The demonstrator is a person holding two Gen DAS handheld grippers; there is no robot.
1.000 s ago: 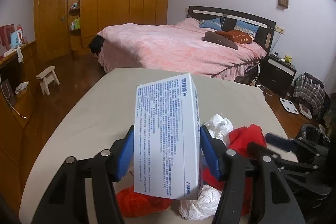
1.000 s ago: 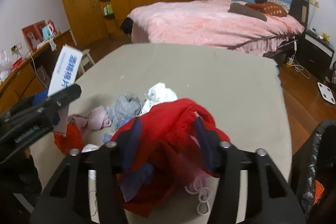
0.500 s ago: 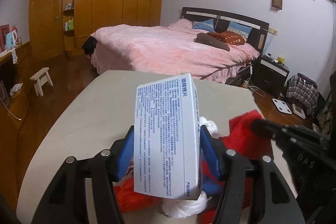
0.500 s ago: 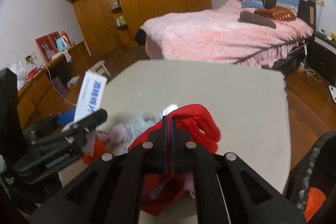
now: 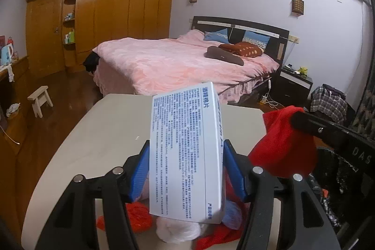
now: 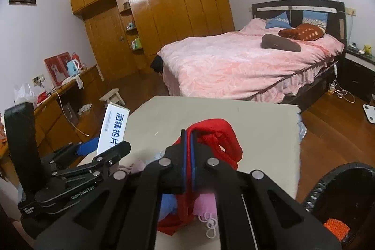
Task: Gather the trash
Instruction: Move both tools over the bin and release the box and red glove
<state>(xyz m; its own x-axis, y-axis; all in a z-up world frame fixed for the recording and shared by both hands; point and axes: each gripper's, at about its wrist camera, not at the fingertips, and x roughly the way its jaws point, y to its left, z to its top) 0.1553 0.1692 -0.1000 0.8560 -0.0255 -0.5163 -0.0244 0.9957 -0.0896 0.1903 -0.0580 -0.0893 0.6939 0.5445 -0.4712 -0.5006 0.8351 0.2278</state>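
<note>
Gripping white box (image 5: 187, 151), left tool (image 5: 186, 170); right tool (image 6: 187, 144) clenched on red cloth (image 6: 218, 132).

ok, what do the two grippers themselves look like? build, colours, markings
Both alike: the left gripper and the right gripper are matte black linkage arms with silver pivot bolts and blue finger pads. White "GenRobot.AI" lettering marks the left one's side. No cables or sleeves are visible.

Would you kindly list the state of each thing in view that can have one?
left gripper: shut on the white box
white box: held upright above the table
right gripper: shut on the red cloth
red cloth: pinched, lifted, hanging
black bin bag: open, something orange inside
pink wad: lying on the table
</note>
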